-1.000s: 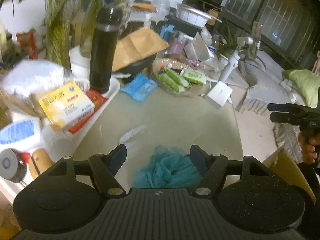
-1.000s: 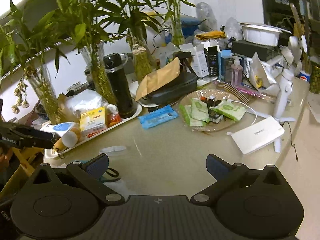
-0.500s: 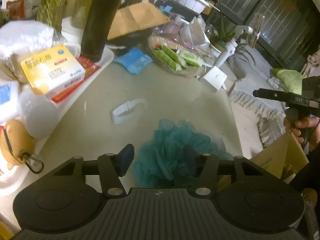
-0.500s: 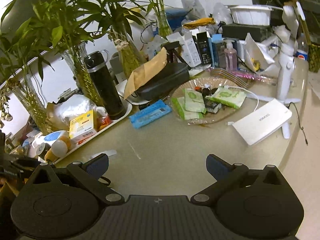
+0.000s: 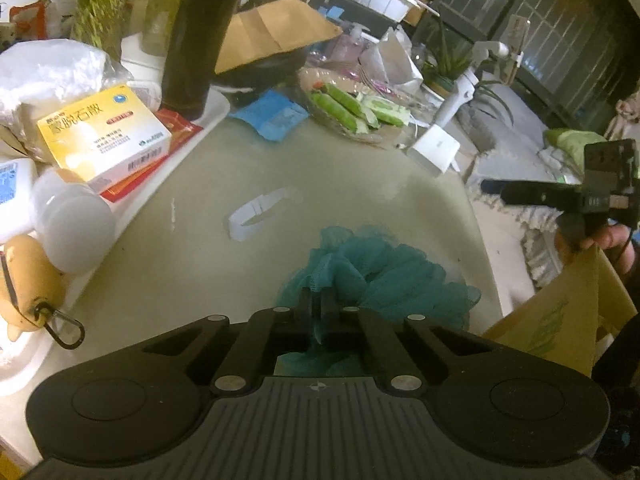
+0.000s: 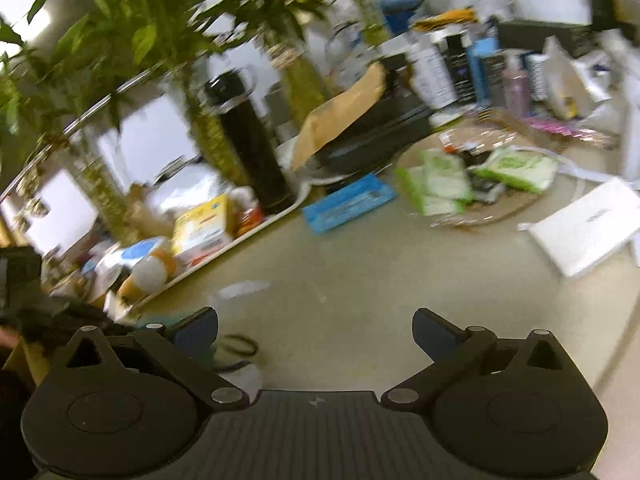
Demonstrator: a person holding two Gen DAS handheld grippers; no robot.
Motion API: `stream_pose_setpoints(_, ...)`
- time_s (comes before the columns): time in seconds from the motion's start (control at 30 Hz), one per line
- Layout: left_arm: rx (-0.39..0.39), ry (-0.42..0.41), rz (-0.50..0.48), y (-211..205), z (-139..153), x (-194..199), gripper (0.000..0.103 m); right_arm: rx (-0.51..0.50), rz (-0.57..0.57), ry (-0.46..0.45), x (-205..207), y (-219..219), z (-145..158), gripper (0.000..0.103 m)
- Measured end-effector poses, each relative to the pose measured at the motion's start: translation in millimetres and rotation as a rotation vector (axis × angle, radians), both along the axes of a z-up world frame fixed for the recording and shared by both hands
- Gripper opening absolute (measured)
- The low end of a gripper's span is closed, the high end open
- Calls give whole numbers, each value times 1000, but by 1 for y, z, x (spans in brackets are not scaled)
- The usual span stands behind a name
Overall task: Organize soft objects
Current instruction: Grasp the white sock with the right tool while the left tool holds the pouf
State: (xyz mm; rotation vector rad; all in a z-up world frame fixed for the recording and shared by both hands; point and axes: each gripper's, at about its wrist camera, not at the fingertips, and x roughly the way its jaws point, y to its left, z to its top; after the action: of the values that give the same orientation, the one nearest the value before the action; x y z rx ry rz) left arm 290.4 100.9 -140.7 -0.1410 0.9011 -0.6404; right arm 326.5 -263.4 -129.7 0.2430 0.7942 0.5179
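The left gripper [image 5: 320, 304] is pinching the near edge of a teal mesh bath pouf [image 5: 376, 276], its fingers [image 5: 305, 308] drawn together with a tuft of the netting squeezed between them. The pouf is resting on the pale tabletop [image 5: 200, 264], bulging out ahead of the fingers and to their right. Just beyond the fingers and slightly to their left, a white plastic strip [image 5: 260, 214] is lying flat. Further to their left, a white tray [image 5: 192, 136] is carrying a yellow box [image 5: 106, 132] and a dark flask [image 5: 200, 36]. Far ahead of the fingers, a blue packet [image 5: 272, 116] and a glass dish with green packs [image 5: 352, 110] are sitting among clutter. To the right of the fingers, a cardboard box flap [image 5: 560, 320] is rising past the tabletop edge, and above it a hand [image 5: 608, 236] is holding the other device.

The right gripper [image 6: 316, 326] is hanging above the tabletop with its fingers [image 6: 434, 326] spread wide, nothing between them. This view is blurred. Beside its left finger, a dark loop [image 6: 236, 348] and a sliver of teal are showing; the white strip [image 6: 240, 290] is lying just ahead.
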Motion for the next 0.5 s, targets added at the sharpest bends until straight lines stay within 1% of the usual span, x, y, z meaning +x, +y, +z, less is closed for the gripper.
stream_pose_setpoints(0.03,-6,-3,7,1,1,0,3,6,28,5,2,2,-2,102)
stream_pose_setpoints(0.1,-22,-7,15,3,3,0,3,29,91,24,8,6,-7,92)
stream_pose_setpoints(0.13,-30,-6,17,4,3,1,3,44,115,42,11,8,-11,90)
stream_pose_setpoints(0.2,-33,-1,26,6,2,3,3,71,150,88,19,10,-20,82)
stream_pose_setpoints(0.27,-37,1,36,7,2,4,3,80,188,117,24,13,-26,78)
stream_pose_setpoints(0.37,-53,-2,50,10,4,5,3,76,261,137,27,19,-33,78)
stream_pose_setpoints(0.5,-61,-6,64,11,5,6,3,40,343,171,27,28,-41,77)
